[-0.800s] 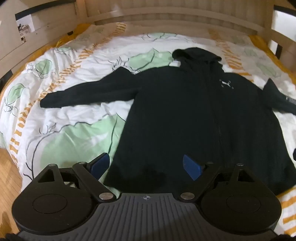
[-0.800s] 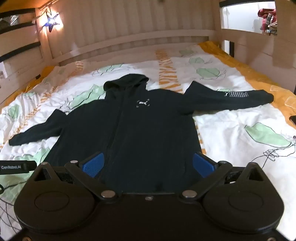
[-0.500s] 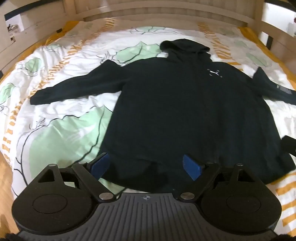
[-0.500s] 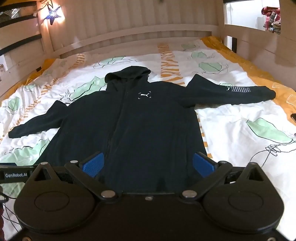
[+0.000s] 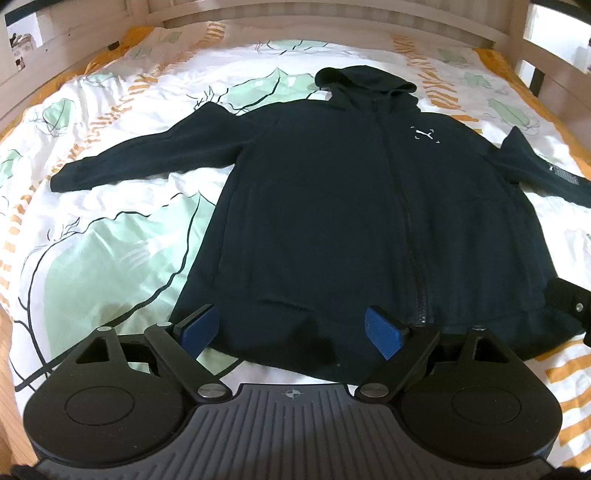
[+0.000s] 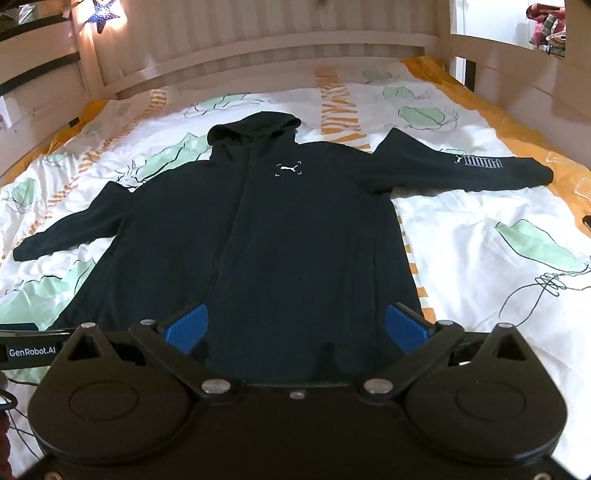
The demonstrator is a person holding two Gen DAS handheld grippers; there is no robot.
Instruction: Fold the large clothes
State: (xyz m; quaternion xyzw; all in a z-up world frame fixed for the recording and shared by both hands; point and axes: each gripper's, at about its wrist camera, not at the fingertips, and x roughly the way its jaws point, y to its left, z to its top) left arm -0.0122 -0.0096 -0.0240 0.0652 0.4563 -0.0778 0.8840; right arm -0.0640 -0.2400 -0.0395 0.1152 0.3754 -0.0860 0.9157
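A black zip hoodie [image 5: 332, 206] lies flat and face up on the bed, hood at the far end, both sleeves spread out to the sides. It also shows in the right wrist view [image 6: 266, 229], with white lettering on its right sleeve [image 6: 476, 162]. My left gripper [image 5: 291, 328] is open and empty, just above the hem's left part. My right gripper [image 6: 295, 328] is open and empty, over the hem's right part. The right gripper's body shows at the right edge of the left wrist view [image 5: 569, 306].
The bed has a white cover [image 5: 110, 258] with green leaves and orange stripes. A wooden headboard [image 6: 258, 55] and side rails [image 6: 517, 74] ring the bed. A star lamp [image 6: 101, 14] hangs at the far left. The wood floor [image 5: 7, 332] shows at the bed's left.
Both grippers have moved forward and lower toward the hoodie's hem, so the hoodie fills more of each view. Both stay open. The hoodie has not moved.
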